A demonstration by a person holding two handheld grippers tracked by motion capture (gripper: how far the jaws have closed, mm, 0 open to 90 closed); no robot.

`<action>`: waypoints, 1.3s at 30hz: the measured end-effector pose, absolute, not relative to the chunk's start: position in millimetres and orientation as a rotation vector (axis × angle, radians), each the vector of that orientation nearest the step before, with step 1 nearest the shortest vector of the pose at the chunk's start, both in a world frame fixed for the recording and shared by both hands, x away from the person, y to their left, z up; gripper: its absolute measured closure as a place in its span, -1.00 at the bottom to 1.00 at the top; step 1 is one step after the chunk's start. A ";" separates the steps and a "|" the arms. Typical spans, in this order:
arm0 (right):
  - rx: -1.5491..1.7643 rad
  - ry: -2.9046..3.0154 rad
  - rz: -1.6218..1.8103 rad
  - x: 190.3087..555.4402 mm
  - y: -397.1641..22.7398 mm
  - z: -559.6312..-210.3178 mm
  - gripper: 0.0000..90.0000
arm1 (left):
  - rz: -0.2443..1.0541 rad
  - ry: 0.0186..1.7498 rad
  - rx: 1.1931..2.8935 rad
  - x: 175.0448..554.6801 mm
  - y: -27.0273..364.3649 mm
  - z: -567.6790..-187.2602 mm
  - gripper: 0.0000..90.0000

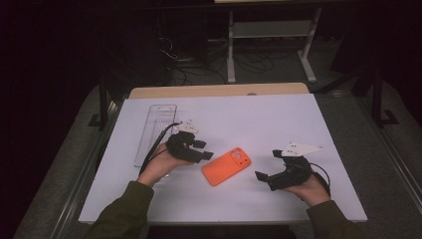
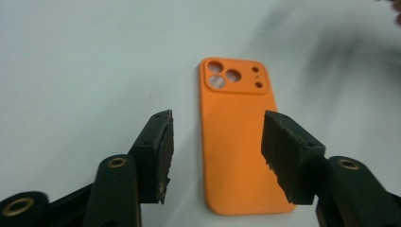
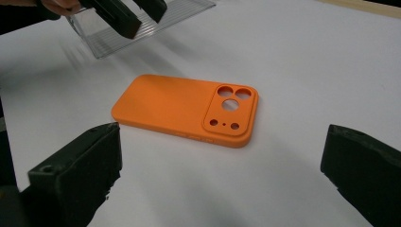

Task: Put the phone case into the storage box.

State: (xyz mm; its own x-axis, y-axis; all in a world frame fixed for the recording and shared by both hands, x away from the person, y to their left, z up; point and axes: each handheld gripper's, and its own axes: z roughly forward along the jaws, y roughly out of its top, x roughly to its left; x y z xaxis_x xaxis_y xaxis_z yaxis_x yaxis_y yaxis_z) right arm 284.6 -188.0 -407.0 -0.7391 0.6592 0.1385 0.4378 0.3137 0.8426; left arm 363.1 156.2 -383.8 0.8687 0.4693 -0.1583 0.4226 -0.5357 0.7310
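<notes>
Nearest the high camera are the person's olive-green sleeves (image 1: 124, 209) at the bottom edge, each hand holding a black two-finger gripper. The flat orange silicone phone case (image 1: 226, 166) lies camera-cutout side up on the white surface (image 1: 278, 114), roughly mid-surface, between the two grippers.

Left gripper (image 1: 201, 151): just left of the case, tips pointing at it. In the left gripper view its fingers (image 2: 160, 151) stand approx. half open, hovering above the case w/ a gap on both sides; nothing is gripped. The pads look clear of the case, though blur at the edges makes that hard to swear to.

Right gripper (image 1: 263, 178): right of the case, near but apart. Its fingers (image 3: 80, 170) are spread wide, empty, case lying ahead of them on the surface.

A clear ribbed plastic tray (image 1: 155, 130) lies left of the case, beyond the left hand, long side running away from the person.
</notes>
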 end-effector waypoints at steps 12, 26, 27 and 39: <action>0.999 2.349 1.393 284.5 -187.9 -407.1 -1.00 | 0.127 0.562 2.083 340.3 188.0 -373.0 -0.57; 1.001 2.349 1.401 284.6 -188.5 -408.5 -1.00 | 0.179 0.564 1.984 319.2 226.5 -380.2 -1.00; 1.003 2.350 1.401 284.4 -188.3 -408.5 -1.00 | 0.183 0.563 1.984 318.0 228.6 -380.7 -1.00; 1.000 2.360 1.394 283.8 -187.9 -410.7 -1.00 | 0.192 0.564 1.977 311.4 229.2 -388.5 -1.00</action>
